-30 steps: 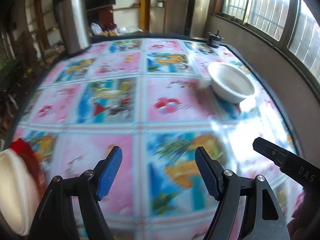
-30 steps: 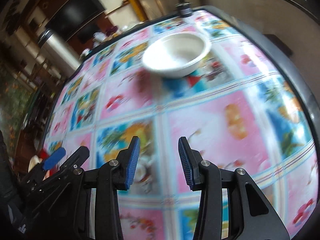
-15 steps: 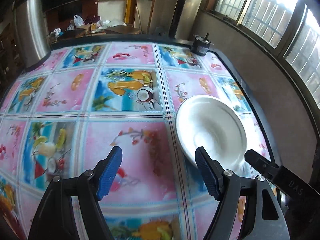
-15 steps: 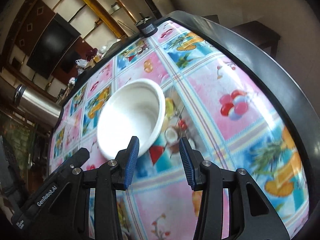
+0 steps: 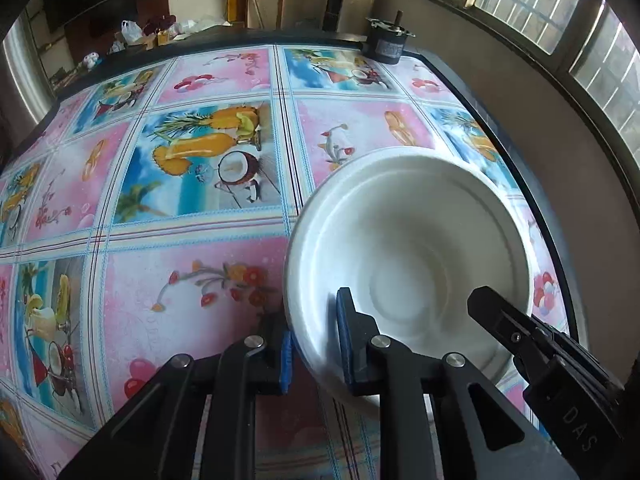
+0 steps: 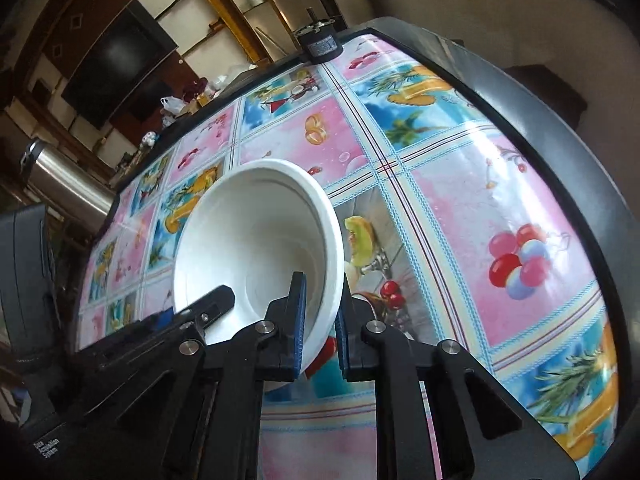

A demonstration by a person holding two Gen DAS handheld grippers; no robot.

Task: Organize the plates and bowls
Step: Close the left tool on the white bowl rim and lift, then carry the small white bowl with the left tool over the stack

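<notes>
Here the left tool (image 5: 314, 344) straddles the near-left rim of the white bowl (image 5: 412, 256): one blue-padded finger sits inside the bowl against its wall and the other outside, the two drawn in on the rim so that they pinch it. The right tool (image 6: 320, 328) does the same on the opposite side, its left finger inside the bowl (image 6: 256, 236) and its right finger outside, the rim caught between the blue pads. In the left wrist view the tip of the right tool (image 5: 504, 320) reaches over the bowl's near-right edge; in the right wrist view the left tool (image 6: 208, 304) shows at the bowl's lower left.

The bowl looks empty and sits near the right-hand side of the table (image 5: 200, 280), on a glossy tablecloth (image 6: 460, 208) printed with pink and blue squares of fruit, drinks and balloons. Whether its base touches the cloth or is tipped up slightly cannot be told.

At the table's far edge stands a small black cylindrical motor-like object (image 5: 386, 42) with a shaft on top. A steel cylindrical container (image 6: 68, 184) stands at the far left, and windows (image 5: 560, 12) line the wall on the right.
</notes>
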